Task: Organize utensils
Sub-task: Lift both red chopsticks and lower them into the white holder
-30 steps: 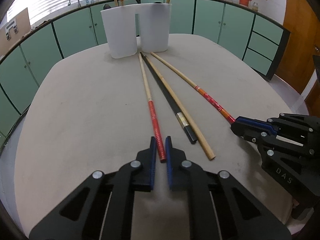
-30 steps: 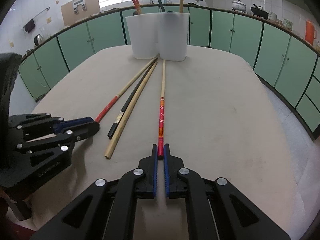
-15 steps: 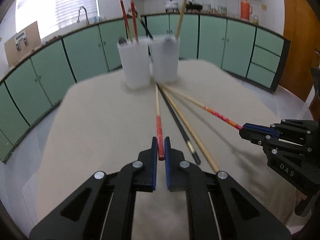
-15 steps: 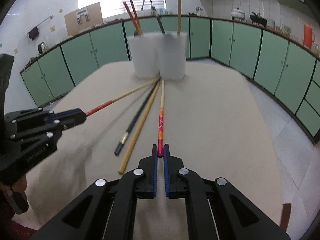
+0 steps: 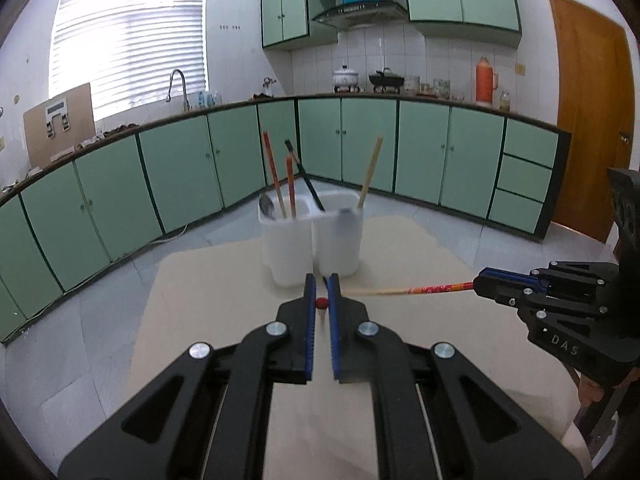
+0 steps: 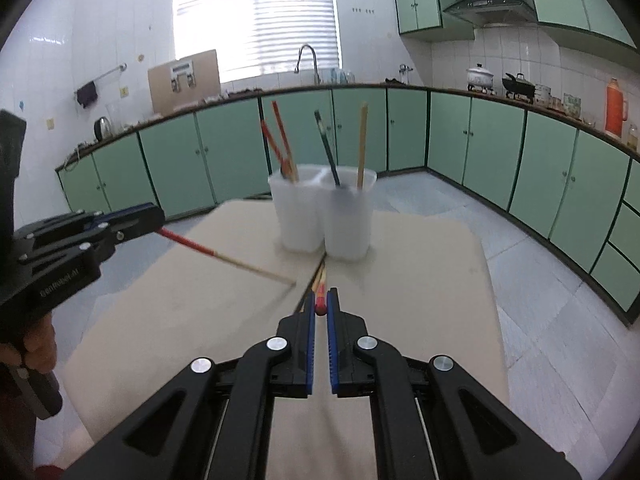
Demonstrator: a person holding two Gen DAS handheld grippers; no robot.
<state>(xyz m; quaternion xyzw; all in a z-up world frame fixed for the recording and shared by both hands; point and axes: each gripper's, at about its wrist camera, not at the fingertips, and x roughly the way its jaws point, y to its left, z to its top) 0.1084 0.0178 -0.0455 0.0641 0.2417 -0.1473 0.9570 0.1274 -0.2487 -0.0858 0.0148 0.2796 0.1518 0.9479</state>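
My left gripper [image 5: 321,286] is shut on the red end of a red-handled chopstick [image 5: 321,302], seen end-on; in the right wrist view [image 6: 216,256] the stick slants from that gripper [image 6: 154,218] down to the table. My right gripper [image 6: 321,300] is shut on a red patterned chopstick [image 6: 320,307]; in the left wrist view [image 5: 416,290] it runs leftward from the gripper [image 5: 480,281]. A white two-compartment holder [image 5: 312,236] [image 6: 322,210] stands at the table's far end with several utensils upright in it.
A black chopstick and a plain wooden one [image 6: 316,282] lie on the beige table [image 6: 420,280] in front of the holder. Green cabinets [image 5: 420,152] ring the room; a wooden door [image 5: 588,120] is on the right.
Both grippers have lifted their chopstick ends high off the table and tilted up, so the views now look level across the kitchen. The other two chopsticks stay on the table.
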